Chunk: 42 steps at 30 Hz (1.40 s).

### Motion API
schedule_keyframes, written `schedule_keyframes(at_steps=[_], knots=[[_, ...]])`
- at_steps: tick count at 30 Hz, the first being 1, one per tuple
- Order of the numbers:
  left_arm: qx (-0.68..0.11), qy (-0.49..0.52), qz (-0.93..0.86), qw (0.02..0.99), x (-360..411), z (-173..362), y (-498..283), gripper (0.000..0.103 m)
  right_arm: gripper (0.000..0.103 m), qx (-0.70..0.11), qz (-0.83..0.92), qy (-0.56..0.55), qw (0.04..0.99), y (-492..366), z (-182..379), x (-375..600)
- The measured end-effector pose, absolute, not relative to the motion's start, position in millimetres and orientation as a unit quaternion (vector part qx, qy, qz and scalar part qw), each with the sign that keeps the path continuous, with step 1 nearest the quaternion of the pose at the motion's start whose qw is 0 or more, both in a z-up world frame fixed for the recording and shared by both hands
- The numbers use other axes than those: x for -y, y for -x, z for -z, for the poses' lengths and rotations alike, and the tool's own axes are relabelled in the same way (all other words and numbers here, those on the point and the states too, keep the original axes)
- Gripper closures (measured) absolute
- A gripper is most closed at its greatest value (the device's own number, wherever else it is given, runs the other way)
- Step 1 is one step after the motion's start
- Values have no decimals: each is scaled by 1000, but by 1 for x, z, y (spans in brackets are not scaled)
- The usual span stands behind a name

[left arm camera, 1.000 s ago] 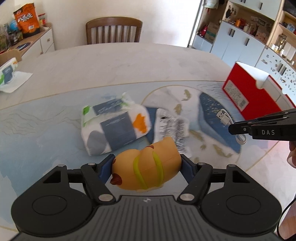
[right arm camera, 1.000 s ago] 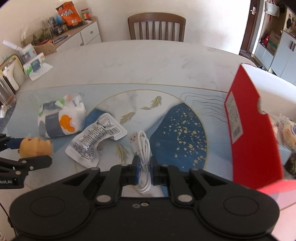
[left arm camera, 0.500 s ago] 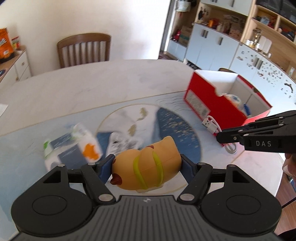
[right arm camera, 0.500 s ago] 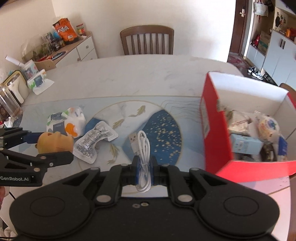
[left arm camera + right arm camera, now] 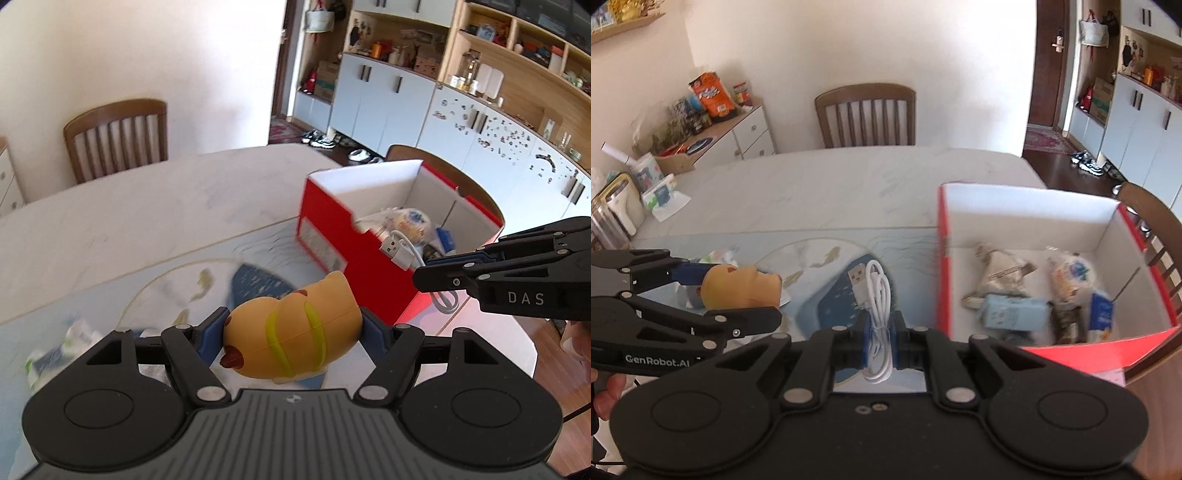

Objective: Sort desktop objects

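Note:
My left gripper (image 5: 293, 334) is shut on an orange hot-dog toy (image 5: 291, 332) and holds it above the table, left of the red box (image 5: 343, 240). The toy also shows in the right wrist view (image 5: 740, 288). My right gripper (image 5: 880, 341) is shut on a coiled white USB cable (image 5: 875, 306) and holds it in the air just left of the red box (image 5: 943, 280). In the left wrist view the cable (image 5: 402, 251) hangs at the box's near wall. The box holds several packets.
A tissue pack (image 5: 62, 350) lies on the blue fish-print mat (image 5: 812, 254) at the left. A wooden chair (image 5: 866, 114) stands behind the table. A sideboard with snacks (image 5: 713, 122) is at the far left. Cabinets (image 5: 388, 99) stand beyond the box.
Both grippers have risen and moved right toward the red box with their objects. The box's inside has come into fuller view; the tissue pack and sachet stay behind at the left.

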<state>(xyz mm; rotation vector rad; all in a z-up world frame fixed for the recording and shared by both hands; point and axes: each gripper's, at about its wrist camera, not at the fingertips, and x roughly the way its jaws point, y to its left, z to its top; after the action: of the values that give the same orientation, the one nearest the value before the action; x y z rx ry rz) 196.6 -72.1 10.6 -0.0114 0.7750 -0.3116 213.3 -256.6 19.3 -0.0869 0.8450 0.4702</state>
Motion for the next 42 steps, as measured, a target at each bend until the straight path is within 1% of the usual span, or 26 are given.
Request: schedule_keyframes(at_steps=[11, 23, 33, 42], knots=[[-359, -28, 202, 911, 145, -30, -229, 29, 93, -402, -199, 19, 893, -238, -25, 323], [-362, -70, 239, 898, 207, -30, -266, 29, 93, -401, -169, 6, 900, -260, -23, 384], [-360, -90, 247, 895, 243, -22, -310, 29, 93, -408, -153, -6, 900, -285, -13, 415], [-381, -115, 253, 882, 269, -1, -350, 29, 93, -423, -143, -2, 895, -308, 7, 418]])
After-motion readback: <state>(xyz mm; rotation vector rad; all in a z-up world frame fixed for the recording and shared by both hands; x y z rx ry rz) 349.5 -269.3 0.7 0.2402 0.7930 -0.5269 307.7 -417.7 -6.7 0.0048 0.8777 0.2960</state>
